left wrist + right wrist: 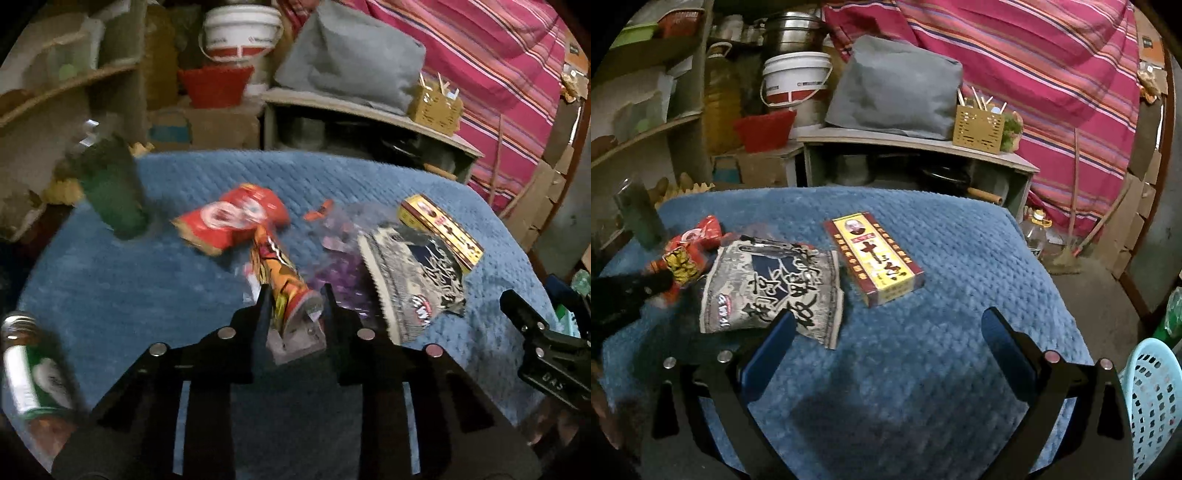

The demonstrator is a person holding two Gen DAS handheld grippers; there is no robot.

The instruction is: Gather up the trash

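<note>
The left claw pinches the near end of an orange snack wrapper, lifted at a slant over the blue-covered surface. The right claw is spread wide and holds nothing, hovering near a grey packet and a yellow box.

blue quilted surface, orange-red wrapper, black-and-white packet, yellow-maroon box, light blue basket, pink striped cloth.
</note>
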